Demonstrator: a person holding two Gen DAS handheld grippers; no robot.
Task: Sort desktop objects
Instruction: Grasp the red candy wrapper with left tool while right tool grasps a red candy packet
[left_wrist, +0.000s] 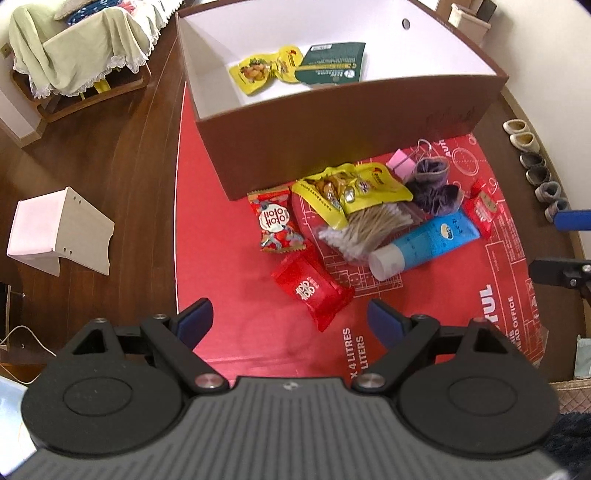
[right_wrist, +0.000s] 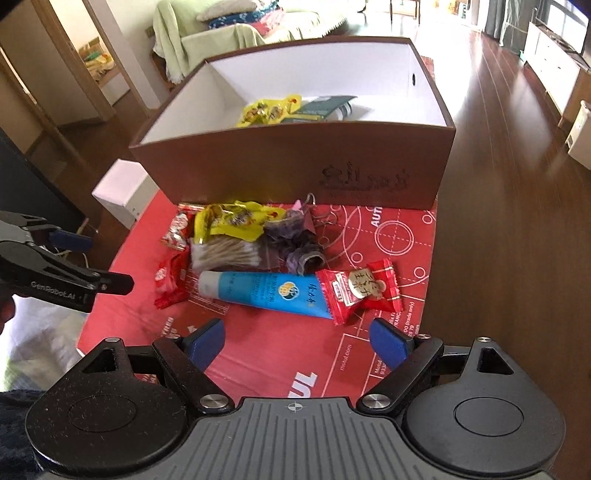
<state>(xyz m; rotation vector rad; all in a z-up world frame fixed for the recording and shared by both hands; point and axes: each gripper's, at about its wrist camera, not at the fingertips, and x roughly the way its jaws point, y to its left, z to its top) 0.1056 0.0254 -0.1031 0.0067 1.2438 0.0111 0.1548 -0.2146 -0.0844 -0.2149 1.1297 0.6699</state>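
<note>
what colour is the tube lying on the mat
Blue tube with a white cap; clearest in the right wrist view.

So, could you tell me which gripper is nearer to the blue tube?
The right gripper, open just short of the blue tube. The left gripper sits farther off, beyond a red packet.

Green packet (right_wrist: 325, 105) half hidden by box wall (right_wrist: 295, 162) (txt unreadable).

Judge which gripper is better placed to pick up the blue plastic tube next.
Right, probably. The blue plastic tube lies just ahead of the open right gripper, near its centreline. From the open left gripper, the tube sits further off, to the right, beyond a red snack packet.
</note>
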